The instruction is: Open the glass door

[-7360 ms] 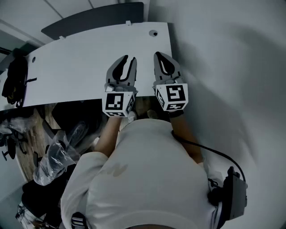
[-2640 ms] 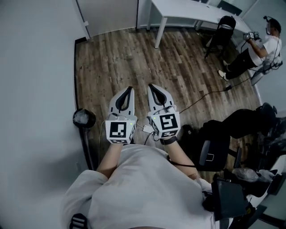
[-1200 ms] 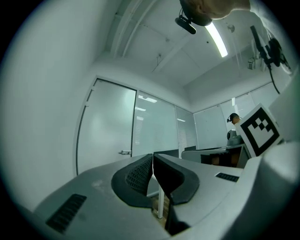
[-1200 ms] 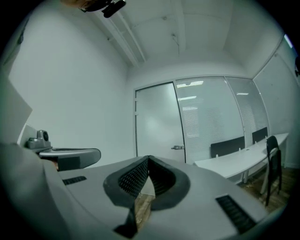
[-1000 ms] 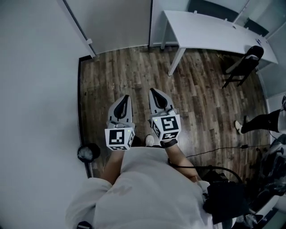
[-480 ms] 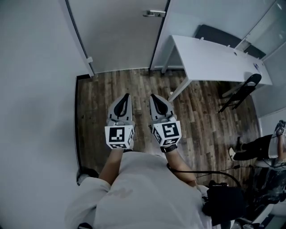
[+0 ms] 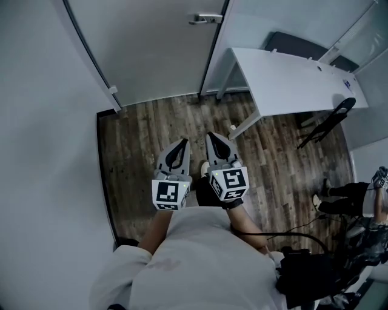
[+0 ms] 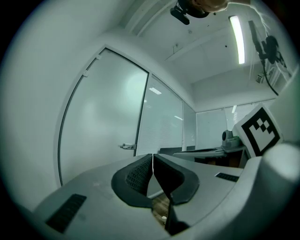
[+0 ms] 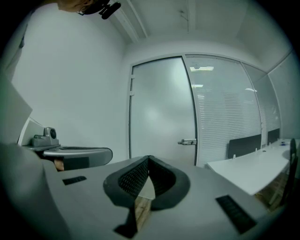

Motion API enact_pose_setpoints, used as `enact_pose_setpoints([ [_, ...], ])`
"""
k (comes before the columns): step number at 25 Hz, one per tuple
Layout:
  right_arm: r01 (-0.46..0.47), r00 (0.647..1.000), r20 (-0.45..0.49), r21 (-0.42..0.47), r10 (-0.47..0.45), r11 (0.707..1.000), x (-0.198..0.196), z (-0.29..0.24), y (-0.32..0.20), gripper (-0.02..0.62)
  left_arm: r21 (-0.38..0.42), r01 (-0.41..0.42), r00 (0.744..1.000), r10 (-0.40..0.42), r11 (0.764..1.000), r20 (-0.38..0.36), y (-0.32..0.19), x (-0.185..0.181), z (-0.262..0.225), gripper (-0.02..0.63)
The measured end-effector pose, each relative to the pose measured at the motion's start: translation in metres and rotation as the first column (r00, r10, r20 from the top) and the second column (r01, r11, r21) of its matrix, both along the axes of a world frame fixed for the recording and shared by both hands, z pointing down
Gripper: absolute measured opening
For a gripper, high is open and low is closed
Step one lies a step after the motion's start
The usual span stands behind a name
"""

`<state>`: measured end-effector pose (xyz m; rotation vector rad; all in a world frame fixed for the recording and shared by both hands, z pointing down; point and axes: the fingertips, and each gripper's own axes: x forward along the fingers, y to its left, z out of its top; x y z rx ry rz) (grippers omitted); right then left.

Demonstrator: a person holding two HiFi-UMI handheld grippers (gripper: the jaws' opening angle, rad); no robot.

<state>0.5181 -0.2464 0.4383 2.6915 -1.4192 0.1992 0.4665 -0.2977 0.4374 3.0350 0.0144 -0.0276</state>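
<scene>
The frosted glass door (image 7: 151,54) stands shut ahead, its metal lever handle (image 7: 205,19) at its right edge near the top of the head view. My left gripper (image 7: 182,144) and right gripper (image 7: 213,138) are held side by side over the wood floor, both shut and empty, well short of the door. In the left gripper view the door (image 8: 103,122) and handle (image 8: 127,146) show beyond the shut left gripper (image 8: 153,157). The right gripper view shows the door (image 9: 161,117) and handle (image 9: 187,141) above the right gripper (image 9: 149,159).
A white desk (image 7: 291,79) stands right of the door against the glass partition, with a black chair (image 7: 327,121) beside it. A plain wall (image 7: 42,151) runs along the left. A seated person's legs (image 7: 339,194) and dark gear show at the right edge.
The view has moved forward across the wood floor, so the door and its handle are nearer and larger. Both grippers stay shut and side by side.
</scene>
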Motion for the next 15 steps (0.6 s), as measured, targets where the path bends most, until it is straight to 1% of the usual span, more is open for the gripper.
enact_pose_setpoints([
  [2, 0.010, 1.000, 0.002, 0.006, -0.010, 1.000, 0.021, 0.006, -0.006, 0.002, -0.002, 0.009, 1.000, -0.009, 1.000, -0.008, -0.007, 0.022, 0.004, 0.009],
  [5, 0.031, 0.999, 0.006, 0.027, -0.031, 0.999, 0.056, 0.013, -0.021, 0.002, -0.016, 0.025, 1.000, -0.025, 1.000, 0.001, -0.022, 0.060, 0.012, 0.009],
  [9, 0.048, 0.998, 0.037, 0.058, -0.050, 0.997, 0.137, 0.013, -0.050, 0.002, 0.005, 0.041, 0.999, -0.041, 0.999, 0.029, -0.038, 0.124, 0.011, 0.009],
  [12, 0.088, 0.996, 0.005, 0.082, -0.088, 0.993, 0.197, -0.010, -0.075, 0.002, 0.041, 0.061, 0.997, -0.063, 0.997, 0.038, -0.057, 0.181, 0.000, 0.008],
  [15, 0.110, 0.994, -0.021, 0.079, -0.109, 0.991, 0.249, -0.023, -0.087, 0.002, 0.064, 0.073, 0.996, -0.075, 0.995, 0.038, -0.070, 0.237, -0.010, 0.009],
])
